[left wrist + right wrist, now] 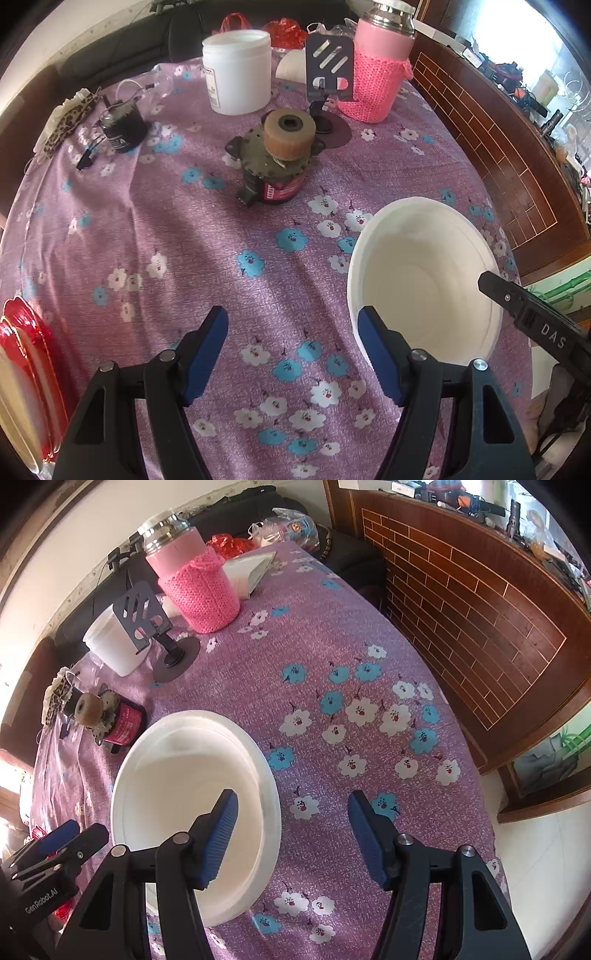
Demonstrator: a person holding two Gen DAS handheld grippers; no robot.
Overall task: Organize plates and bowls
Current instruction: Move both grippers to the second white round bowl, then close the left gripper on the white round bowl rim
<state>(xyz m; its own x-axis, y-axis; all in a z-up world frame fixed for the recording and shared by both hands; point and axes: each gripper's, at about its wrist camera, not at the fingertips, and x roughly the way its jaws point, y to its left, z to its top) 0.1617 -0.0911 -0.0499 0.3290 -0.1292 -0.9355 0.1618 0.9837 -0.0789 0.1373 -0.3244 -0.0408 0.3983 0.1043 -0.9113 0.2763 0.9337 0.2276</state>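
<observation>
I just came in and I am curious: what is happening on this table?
A person holds two grippers above the flowered tablecloth. The right gripper has its jaws open over the rim of a white bowl, not pressing it. The left gripper is open and empty beside it. A red plate waits at the table's edge.

Bowl (421,273) on tablecloth (184,258); plates (26,387) well left, seemingly stacked.

A purple flowered tablecloth (147,240) covers the table. At twelve o'clock stands a white plastic jar (236,70), with a pink knitted flask (380,70) at one o'clock and a grey phone stand (328,70) between them. Nearer centre sits a greenish gadget (275,162). A small black jar (122,127) sits at ten o'clock beside a leopard-print cloth (70,118).
</observation>
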